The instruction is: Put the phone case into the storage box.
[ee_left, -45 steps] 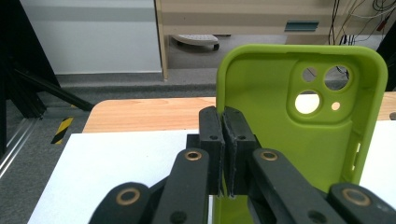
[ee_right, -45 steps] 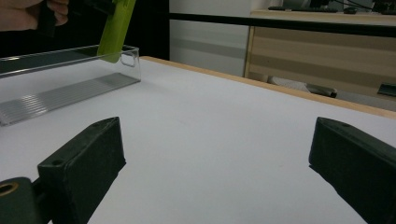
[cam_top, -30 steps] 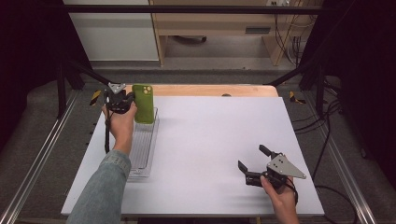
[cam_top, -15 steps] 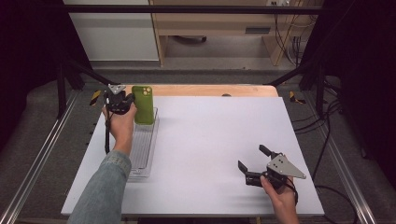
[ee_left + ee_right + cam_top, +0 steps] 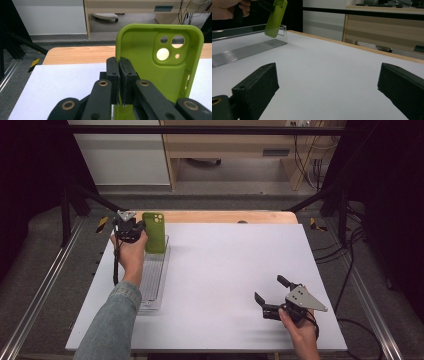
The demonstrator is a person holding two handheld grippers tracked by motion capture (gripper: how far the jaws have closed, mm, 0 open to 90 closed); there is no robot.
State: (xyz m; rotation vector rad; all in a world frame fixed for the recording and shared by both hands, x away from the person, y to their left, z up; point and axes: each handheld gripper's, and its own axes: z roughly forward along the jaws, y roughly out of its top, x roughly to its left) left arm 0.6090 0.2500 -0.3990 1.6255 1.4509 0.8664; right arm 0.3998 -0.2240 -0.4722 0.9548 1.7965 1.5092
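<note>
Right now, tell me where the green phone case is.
In the high view the green phone case is at far left, clamped in the left gripper above the far end of the clear tray.

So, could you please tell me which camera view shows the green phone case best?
The left gripper view: the green phone case is close up, camera cutouts clear, its edge pinched by the left gripper. The high view shows it small above the clear tray; the right gripper view shows it distant, tilted.

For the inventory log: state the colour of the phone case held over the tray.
Lime green; the phone case shows best in the left gripper view.
</note>
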